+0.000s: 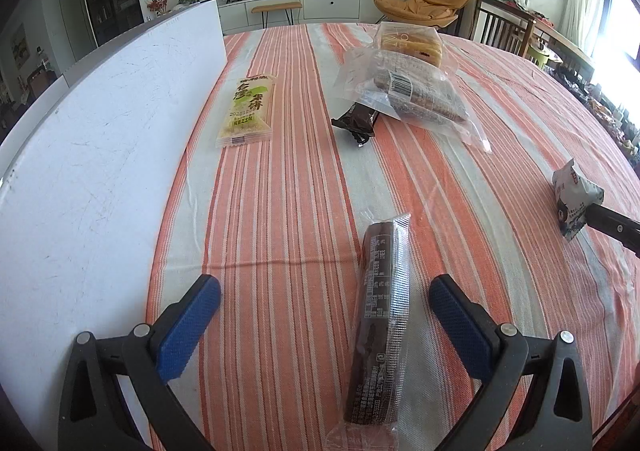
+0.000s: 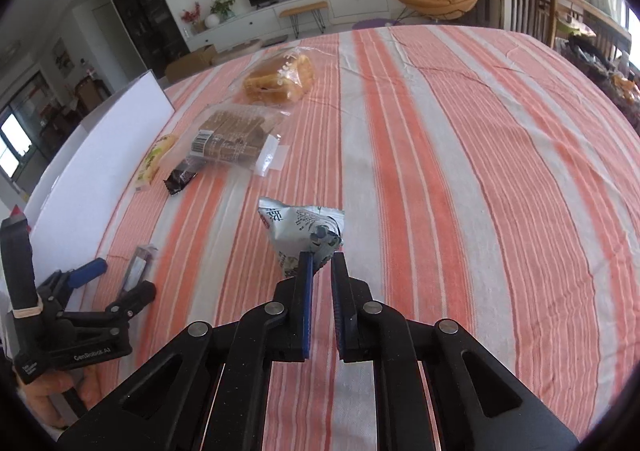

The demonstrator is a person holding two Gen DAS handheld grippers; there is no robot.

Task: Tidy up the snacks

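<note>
Nearby, white box (image 1: pixel 100 155), wafer bag (image 2: pixel 232 141), bread loaf (image 2: pixel 280 79)

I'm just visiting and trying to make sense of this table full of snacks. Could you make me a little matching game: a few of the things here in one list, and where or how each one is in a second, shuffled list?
Things:
1. pale blue-grey packet
2. long chocolate roll
3. green and yellow rice cake pack
4. bagged sponge cake

Places or states:
A. lying next to the white board
B. pinched in the right gripper
C. farthest back on the striped cloth
D. lying between the open blue pads of the left gripper

Pairs: 1-B, 2-D, 3-A, 4-C
</note>
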